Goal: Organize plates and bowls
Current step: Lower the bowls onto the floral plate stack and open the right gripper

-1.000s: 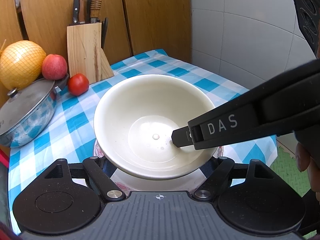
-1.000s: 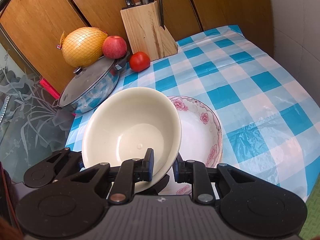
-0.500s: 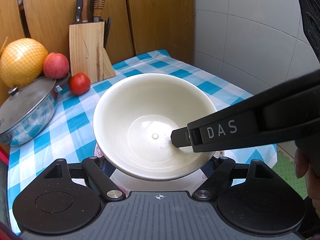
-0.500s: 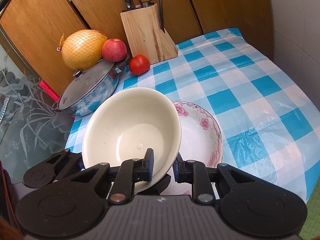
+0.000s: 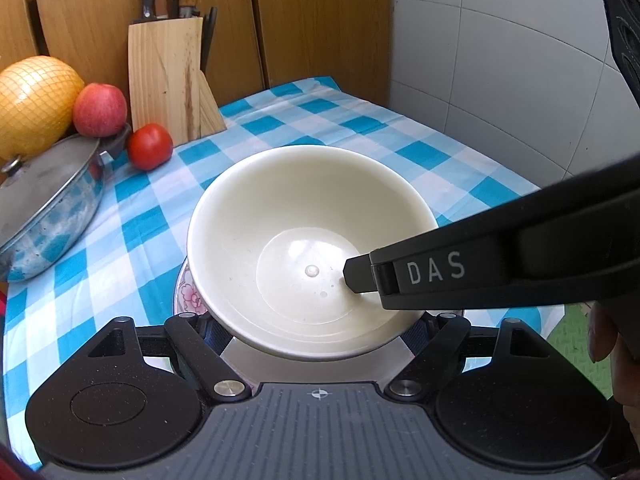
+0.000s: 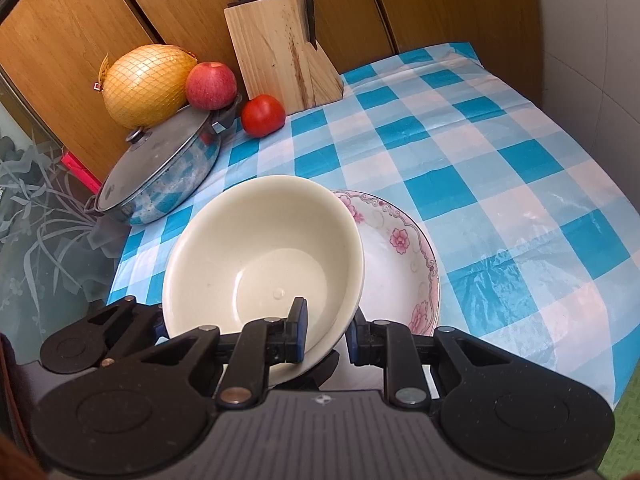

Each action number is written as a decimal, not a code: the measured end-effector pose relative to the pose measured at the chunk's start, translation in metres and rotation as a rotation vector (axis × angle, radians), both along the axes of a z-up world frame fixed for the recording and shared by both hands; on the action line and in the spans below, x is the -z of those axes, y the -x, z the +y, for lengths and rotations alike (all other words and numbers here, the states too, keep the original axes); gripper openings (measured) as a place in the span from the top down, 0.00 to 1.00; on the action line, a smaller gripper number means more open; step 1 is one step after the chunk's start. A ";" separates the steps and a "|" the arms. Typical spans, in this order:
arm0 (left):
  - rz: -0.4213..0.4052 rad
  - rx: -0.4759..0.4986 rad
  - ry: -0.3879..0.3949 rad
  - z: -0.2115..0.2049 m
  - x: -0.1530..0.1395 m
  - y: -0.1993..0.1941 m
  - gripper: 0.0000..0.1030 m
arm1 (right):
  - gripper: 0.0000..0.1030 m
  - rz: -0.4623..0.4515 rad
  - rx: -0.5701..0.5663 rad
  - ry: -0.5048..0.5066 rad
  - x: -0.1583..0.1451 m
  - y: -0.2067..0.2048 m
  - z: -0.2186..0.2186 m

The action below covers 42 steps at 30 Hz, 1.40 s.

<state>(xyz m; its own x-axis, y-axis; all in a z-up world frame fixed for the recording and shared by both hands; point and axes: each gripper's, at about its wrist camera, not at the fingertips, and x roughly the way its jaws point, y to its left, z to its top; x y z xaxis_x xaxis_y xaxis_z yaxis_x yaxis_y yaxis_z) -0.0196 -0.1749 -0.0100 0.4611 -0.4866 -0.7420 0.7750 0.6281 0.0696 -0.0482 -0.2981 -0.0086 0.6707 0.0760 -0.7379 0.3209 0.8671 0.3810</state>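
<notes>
Two grippers at work. My right gripper (image 6: 323,336) is clamped on the cream bowl's (image 6: 260,256) near rim, bowl tilted above the floral plate (image 6: 404,268). My left gripper (image 5: 316,330) stands wide apart, straddling the bowl's underside; pad contact hidden. Tomato (image 6: 263,115) well beyond the plate.

The checked tablecloth (image 6: 500,168) lies bare to the right of and behind the floral plate (image 6: 404,256), giving open passage there. The left side is crowded: a lidded pot (image 6: 160,172), pomelo (image 6: 146,86), apple (image 6: 211,85), tomato (image 6: 263,115) and knife block (image 6: 280,48) stand close together against the wooden cabinets (image 6: 440,4). The cream bowl (image 6: 260,256) overhangs the plate's left half.
</notes>
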 end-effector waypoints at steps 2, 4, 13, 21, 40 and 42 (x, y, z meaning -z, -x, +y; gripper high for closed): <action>-0.002 -0.001 0.000 0.000 -0.001 0.000 0.17 | 0.80 -0.002 -0.002 0.001 0.000 -0.001 0.001; -0.001 -0.005 0.001 0.001 -0.001 -0.001 0.17 | 0.80 0.001 -0.004 0.004 0.000 -0.002 0.002; 0.017 -0.006 -0.012 -0.001 0.000 -0.003 0.17 | 0.80 0.017 0.007 0.019 0.003 -0.005 0.002; 0.027 -0.002 -0.055 0.002 0.008 -0.005 0.15 | 0.80 0.038 0.022 0.056 0.009 -0.011 0.003; -0.005 -0.006 -0.051 0.020 -0.002 0.002 0.13 | 0.80 0.033 0.038 0.057 0.009 -0.009 0.002; 0.000 -0.016 -0.047 0.023 -0.004 0.000 0.13 | 0.80 0.026 0.042 0.064 0.006 -0.007 0.003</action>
